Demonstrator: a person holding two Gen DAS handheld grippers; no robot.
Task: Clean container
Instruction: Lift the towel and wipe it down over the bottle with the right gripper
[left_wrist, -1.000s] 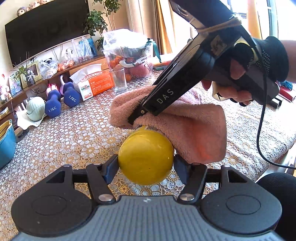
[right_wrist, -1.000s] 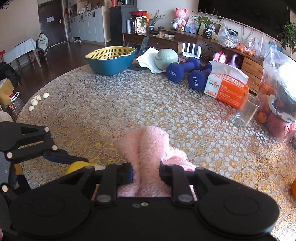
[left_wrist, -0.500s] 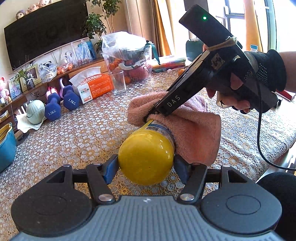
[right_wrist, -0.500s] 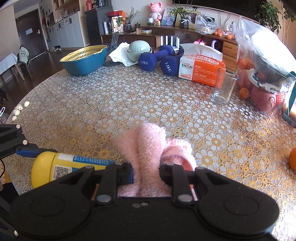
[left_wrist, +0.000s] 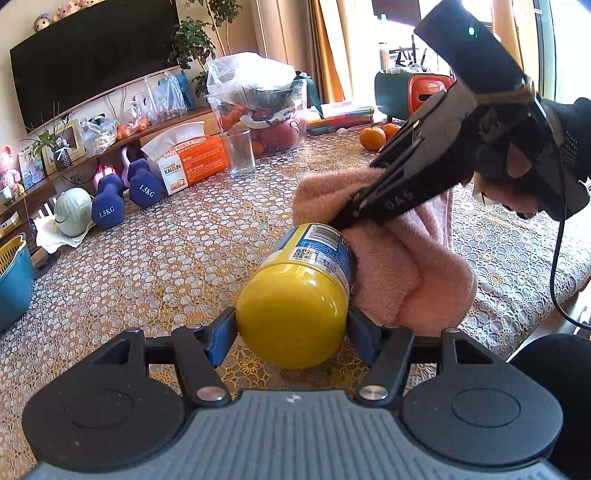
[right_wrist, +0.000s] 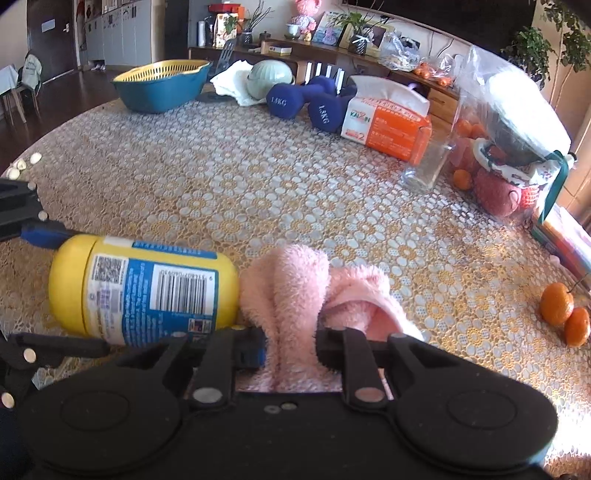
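Note:
A yellow container (left_wrist: 295, 314) with a blue barcode label lies on its side just above the table, and my left gripper (left_wrist: 291, 332) is shut on its yellow base end. From the right wrist the same container (right_wrist: 144, 288) stretches across the lower left. My right gripper (right_wrist: 291, 350) is shut on a folded pink fluffy cloth (right_wrist: 291, 295) that presses against the container's far end. The left wrist view shows the cloth (left_wrist: 406, 266) draped under the right gripper (left_wrist: 354, 218), which a gloved hand (left_wrist: 546, 155) holds.
On the lace-covered table (right_wrist: 258, 192) stand a glass (right_wrist: 428, 162), an orange tissue box (right_wrist: 388, 125), blue dumbbells (right_wrist: 306, 103), a blue and yellow basket (right_wrist: 159, 88), a bagged fruit bowl (right_wrist: 509, 147) and two oranges (right_wrist: 561, 310). The table edge (left_wrist: 535, 314) runs close on the right.
The cloth has slid along the container toward its far end, uncovering the blue label. Both views have swung right across the table; both grips are unchanged.

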